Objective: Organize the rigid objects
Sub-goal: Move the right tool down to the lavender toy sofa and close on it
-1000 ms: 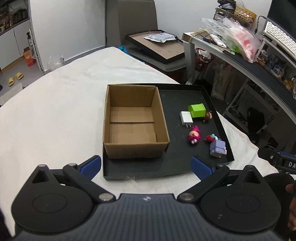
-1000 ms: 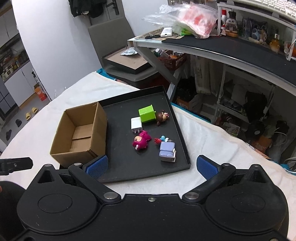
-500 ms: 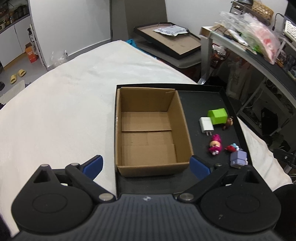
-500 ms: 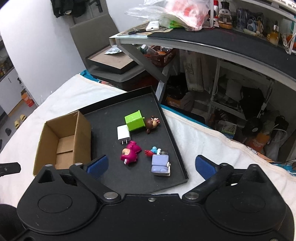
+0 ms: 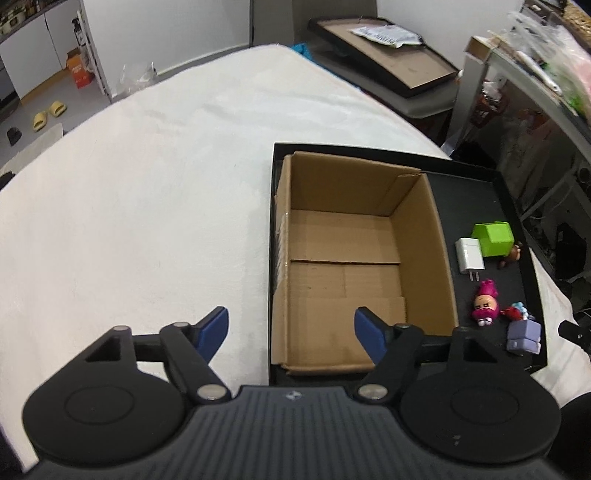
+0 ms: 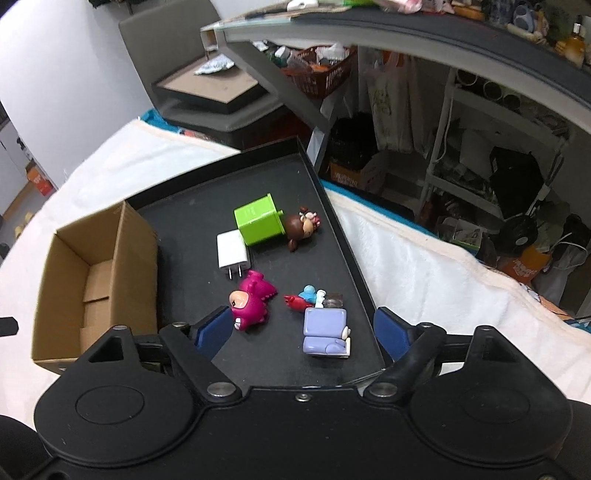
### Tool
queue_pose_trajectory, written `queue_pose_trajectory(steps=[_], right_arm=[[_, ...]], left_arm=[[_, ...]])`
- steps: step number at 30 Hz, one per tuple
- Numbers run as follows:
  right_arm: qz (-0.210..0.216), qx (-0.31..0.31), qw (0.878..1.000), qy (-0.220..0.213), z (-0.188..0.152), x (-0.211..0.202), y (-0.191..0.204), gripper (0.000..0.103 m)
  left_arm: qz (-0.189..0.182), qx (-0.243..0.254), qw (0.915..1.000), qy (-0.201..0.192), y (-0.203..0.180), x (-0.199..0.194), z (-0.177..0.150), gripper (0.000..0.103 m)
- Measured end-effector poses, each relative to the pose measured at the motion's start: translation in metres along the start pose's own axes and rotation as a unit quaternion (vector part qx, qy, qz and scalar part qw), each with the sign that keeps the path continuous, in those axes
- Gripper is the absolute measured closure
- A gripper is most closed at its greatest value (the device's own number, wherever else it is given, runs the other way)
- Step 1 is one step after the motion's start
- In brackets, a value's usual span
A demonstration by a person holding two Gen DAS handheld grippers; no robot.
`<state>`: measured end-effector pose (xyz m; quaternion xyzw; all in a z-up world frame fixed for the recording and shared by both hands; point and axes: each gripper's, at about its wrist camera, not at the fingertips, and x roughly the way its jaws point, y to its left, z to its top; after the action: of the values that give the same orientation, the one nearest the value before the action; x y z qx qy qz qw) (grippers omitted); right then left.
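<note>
An empty cardboard box (image 5: 354, 266) (image 6: 92, 273) stands in the left half of a black tray (image 6: 343, 229) (image 5: 517, 206). On the tray's right half lie a green cube (image 6: 258, 219) (image 5: 494, 238), a white charger (image 6: 232, 253) (image 5: 469, 254), a brown-haired figurine (image 6: 301, 225), a pink figurine (image 6: 251, 302) (image 5: 484, 302), a small red and blue toy (image 6: 306, 297) and a lilac toy (image 6: 327, 330) (image 5: 524, 336). My left gripper (image 5: 291, 330) is open over the box's near left edge. My right gripper (image 6: 303, 330) is open above the pink and lilac toys.
The tray sits on a white cloth-covered table (image 5: 147, 192). Behind it stand a grey chair (image 6: 173, 33) holding a framed board (image 6: 210, 86), and a cluttered desk (image 6: 443, 33) with shelves and bags below. Slippers (image 5: 48, 114) lie on the floor far left.
My left gripper has moved left and closer, so the box now sits right of centre. My right gripper has moved forward and down toward the toys, which now lie between its fingers.
</note>
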<state>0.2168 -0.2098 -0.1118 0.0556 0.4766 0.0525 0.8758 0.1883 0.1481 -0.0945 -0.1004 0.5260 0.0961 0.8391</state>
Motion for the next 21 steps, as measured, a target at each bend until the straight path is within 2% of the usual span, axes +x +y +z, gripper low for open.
queue_pose_trajectory(steps=[4, 8, 11, 13, 18, 21], right_arm=[[-0.009, 0.0, 1.0, 0.021, 0.002, 0.017, 0.002, 0.027], [-0.019, 0.003, 0.999, 0.04, 0.002, 0.032, 0.0, 0.027], [-0.027, 0.002, 0.998, 0.055, 0.002, 0.044, 0.0, 0.027], [-0.033, 0.0, 0.997, 0.064, 0.001, 0.052, 0.001, 0.027], [-0.046, -0.001, 0.995, 0.087, -0.004, 0.069, -0.002, 0.027], [-0.053, -0.004, 0.994, 0.095, -0.005, 0.077, -0.003, 0.027]], left_arm=[[0.002, -0.001, 1.0, 0.009, 0.001, 0.015, 0.006, 0.035], [0.006, -0.005, 0.9997, 0.022, 0.005, 0.027, 0.011, 0.036], [0.008, -0.011, 0.9993, 0.035, 0.009, 0.036, 0.014, 0.049], [0.005, -0.021, 0.999, 0.04, 0.011, 0.04, 0.015, 0.067], [0.001, -0.017, 0.998, 0.06, 0.008, 0.051, 0.009, 0.077], [-0.009, -0.019, 0.9976, 0.066, 0.007, 0.053, 0.006, 0.088]])
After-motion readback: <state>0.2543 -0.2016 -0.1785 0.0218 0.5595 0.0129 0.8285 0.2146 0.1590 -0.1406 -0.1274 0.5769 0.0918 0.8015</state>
